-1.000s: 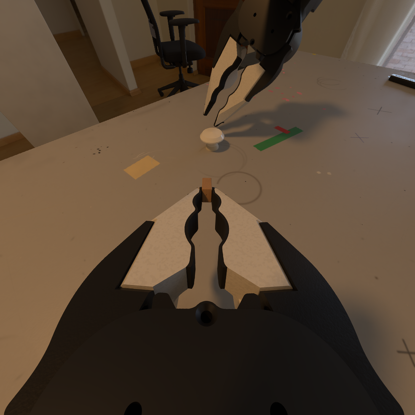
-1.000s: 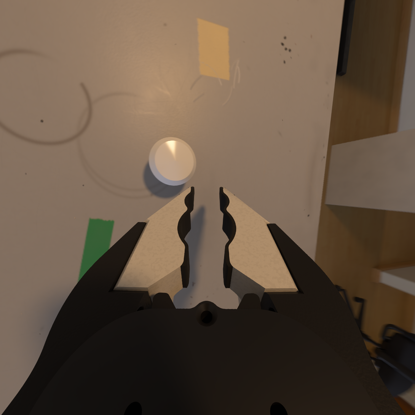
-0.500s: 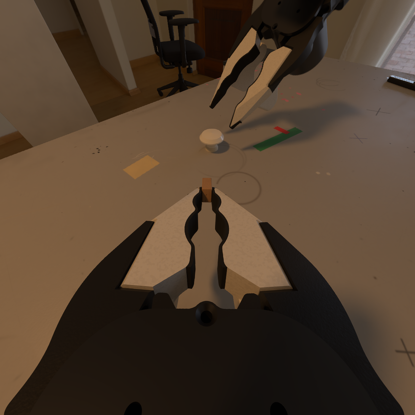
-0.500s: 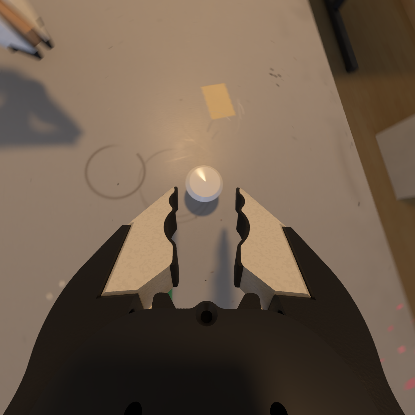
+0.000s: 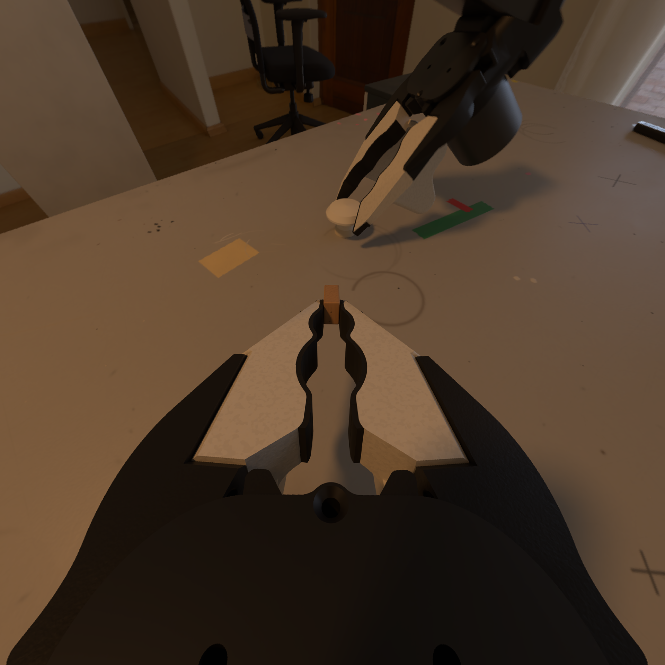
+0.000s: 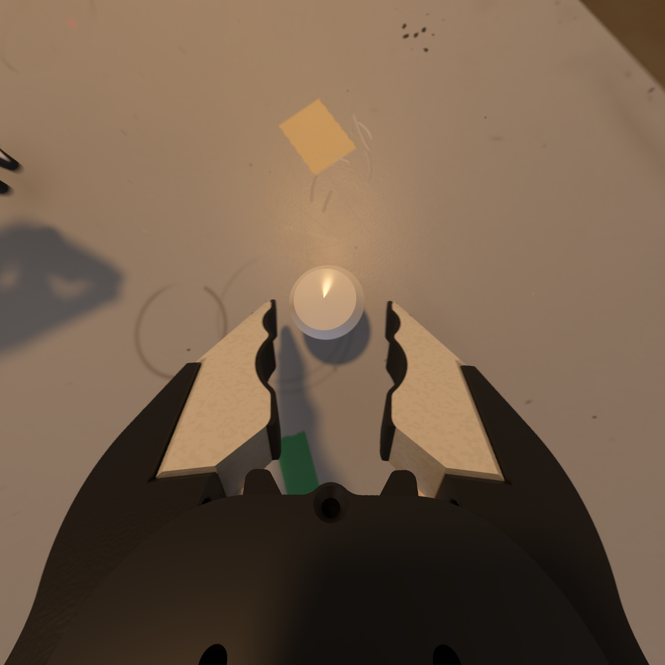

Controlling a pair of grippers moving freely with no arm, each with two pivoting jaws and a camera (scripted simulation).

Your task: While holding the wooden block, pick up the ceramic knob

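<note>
My left gripper (image 5: 331,306) is shut on a small wooden block (image 5: 331,301) that stands up between its fingertips, above the grey table (image 5: 144,342). The white ceramic knob (image 6: 325,301) stands upright on the table; it also shows in the left wrist view (image 5: 342,212). My right gripper (image 6: 329,306) is open and tilted down over the knob, with one fingertip on each side of its cap and a gap to each. In the left wrist view the right gripper (image 5: 351,214) straddles the knob, its near fingertip (image 5: 361,226) low beside the knob's stem.
A tan tape patch (image 5: 228,257) (image 6: 317,136) lies left of the knob in the left wrist view. A green tape strip (image 5: 451,225) with a red bit lies to its right. Pencil circles (image 5: 388,302) mark the table. An office chair (image 5: 288,64) stands beyond the table's far edge.
My right gripper has opened wider, swung over the knob and come down, so its fingertips now flank the knob. My left gripper and the block have not moved.
</note>
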